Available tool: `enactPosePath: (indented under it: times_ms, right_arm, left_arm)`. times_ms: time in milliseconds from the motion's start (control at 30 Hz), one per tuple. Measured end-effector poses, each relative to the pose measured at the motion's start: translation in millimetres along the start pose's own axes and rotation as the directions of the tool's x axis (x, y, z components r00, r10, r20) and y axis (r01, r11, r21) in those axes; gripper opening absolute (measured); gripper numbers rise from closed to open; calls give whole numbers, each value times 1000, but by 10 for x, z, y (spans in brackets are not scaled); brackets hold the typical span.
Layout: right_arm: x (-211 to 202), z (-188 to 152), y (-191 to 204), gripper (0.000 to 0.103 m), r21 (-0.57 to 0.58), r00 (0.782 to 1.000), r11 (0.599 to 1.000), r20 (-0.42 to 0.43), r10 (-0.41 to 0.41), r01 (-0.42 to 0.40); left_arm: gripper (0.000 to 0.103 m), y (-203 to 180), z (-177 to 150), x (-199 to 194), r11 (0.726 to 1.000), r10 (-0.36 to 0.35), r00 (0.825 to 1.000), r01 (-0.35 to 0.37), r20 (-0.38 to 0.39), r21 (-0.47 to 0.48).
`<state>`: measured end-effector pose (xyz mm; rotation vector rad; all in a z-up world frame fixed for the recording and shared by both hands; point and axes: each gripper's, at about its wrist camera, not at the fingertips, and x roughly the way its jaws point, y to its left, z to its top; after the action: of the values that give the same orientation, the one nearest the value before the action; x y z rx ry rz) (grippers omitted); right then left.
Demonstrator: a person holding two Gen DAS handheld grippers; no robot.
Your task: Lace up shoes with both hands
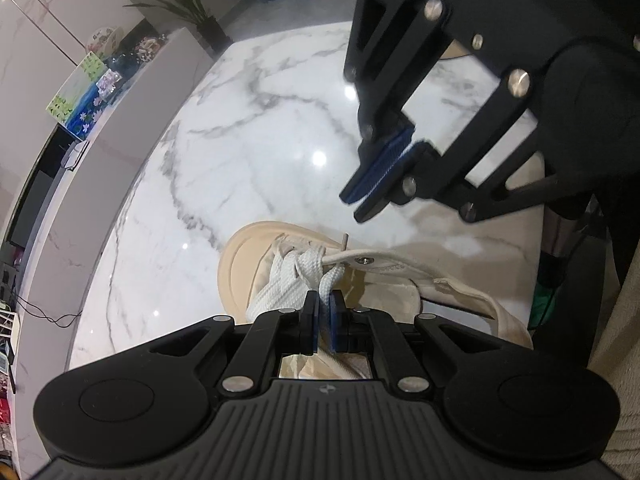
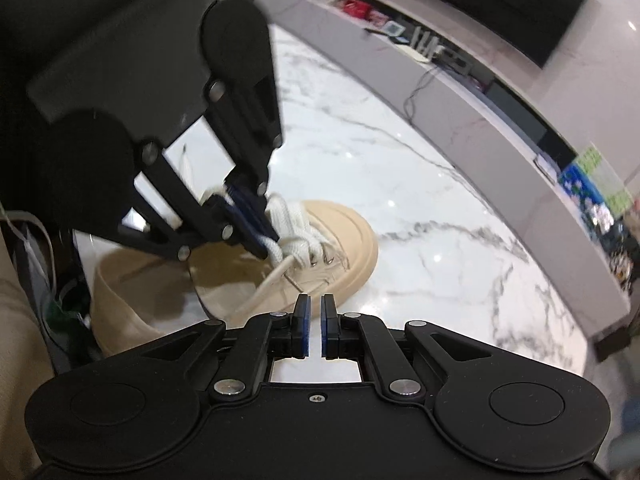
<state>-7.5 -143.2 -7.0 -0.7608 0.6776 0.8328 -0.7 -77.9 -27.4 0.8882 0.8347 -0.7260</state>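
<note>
A beige canvas shoe (image 1: 280, 264) with a thick tan rubber sole lies on a white marble-veined surface (image 1: 248, 128). In the left wrist view it sits just past the left tongs (image 1: 324, 300), with its toe toward 10 o'clock; in the right wrist view it lies ahead of the right tongs (image 2: 314, 312), with its toe toward 3 o'clock.

The left tongs are clamped on a flat white lace (image 1: 316, 272): the blue pads are pressed together with the woven band caught between them, just above the eyelets. The same grip shows in the right wrist view, at about 10 o'clock from the shoe's middle, where the lace runs from the pads down to the crossed rows over the tongue.

The right tongs stand a little apart with nothing between them. Their blue pads show a narrow gap in their own view, and they hover above the surface at about 1 o'clock from the shoe in the left wrist view. A thin beige cord (image 2: 264, 284) trails from the eyelets toward them, not touching.

A grey sideboard (image 2: 460, 120) runs along the far edge of the surface with small clutter on it; no writing, brand or label on anything can be read
</note>
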Motion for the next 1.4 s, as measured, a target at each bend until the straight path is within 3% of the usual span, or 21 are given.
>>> enactPosePath:
  times_ms: [300,600,833,900,967,1067,1233,1400]
  right_arm:
    - [101,-2,159,5,-210,999,977,-17,29,-32]
    - [193,35,271,5,-342,1000,939,-17,26,-30]
    - [165,48,298,3,-298,1000,954,-14,26,-29]
    - [157,52,305,1,-284,1000,958,-13,26,-28]
    - [140,52,301,1,-251,1000,968,-15,24,-27]
    - [89,38,275,1,-190,1000,982,-26,14,-19]
    - [-23,-31,211,0,-111,997,993,-57,-46,40]
    - [-175,-154,127,0,-28,990,995,-103,-94,92]
  left_arm:
    - [4,-12,-5,-15,1000,-2,1000,3,5,-31]
    - [5,3,-5,-12,999,-10,1000,10,8,-36]
    - [6,-2,-14,-11,999,-6,1000,7,15,-54]
    - [11,6,-25,-39,997,-11,1000,12,20,-73]
    - [26,17,-48,-96,995,-16,999,20,38,-94]
    - [40,36,-106,-209,990,2,998,6,60,-141]
    - [41,101,-258,-360,972,33,998,-20,50,-235]
    - [41,152,-440,-520,930,34,997,-8,64,-368]
